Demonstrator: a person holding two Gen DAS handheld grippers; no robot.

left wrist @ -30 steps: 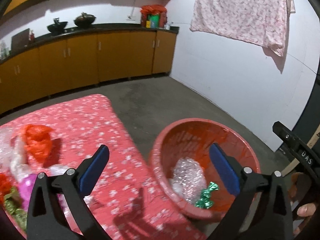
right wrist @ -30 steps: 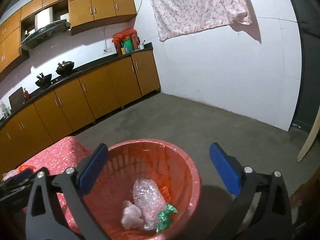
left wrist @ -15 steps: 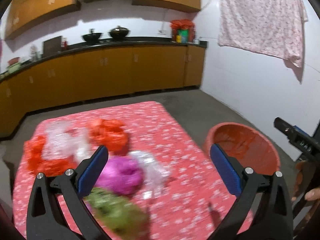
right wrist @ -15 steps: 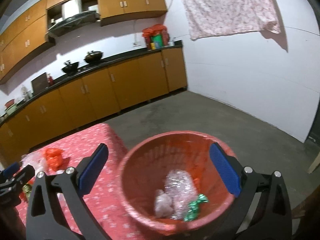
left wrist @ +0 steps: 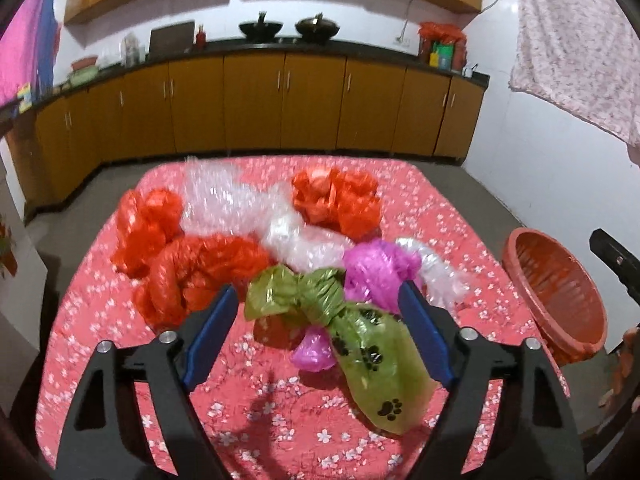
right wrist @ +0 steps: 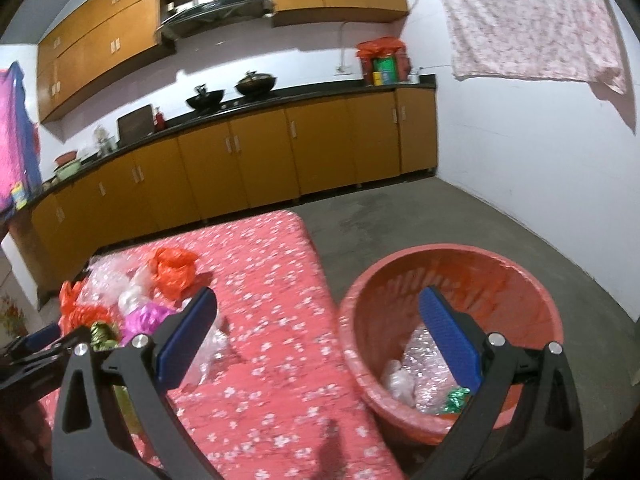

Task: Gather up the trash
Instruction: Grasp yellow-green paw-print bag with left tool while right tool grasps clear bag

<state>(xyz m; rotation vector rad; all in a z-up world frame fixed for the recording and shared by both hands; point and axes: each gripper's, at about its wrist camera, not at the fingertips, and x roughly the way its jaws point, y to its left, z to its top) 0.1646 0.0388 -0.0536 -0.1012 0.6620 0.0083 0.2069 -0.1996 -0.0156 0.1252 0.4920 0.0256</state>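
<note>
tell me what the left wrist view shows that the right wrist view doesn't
Only the left wrist view shows the green paw-print bag between the closing jaws of the left hand-held gripper, not yet pinched. Only the right wrist view shows inside the red basket: bubble wrap and a green foil wrapper, with the right hand-held gripper open and empty. Both show the floral tablecloth, the orange bag and the basket.

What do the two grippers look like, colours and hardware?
Both match: the left gripper and the right gripper have black, angular, cut-out finger frames, flat blue rectangular pads and silver round pivot screws. No cables or sleeves show.
</note>
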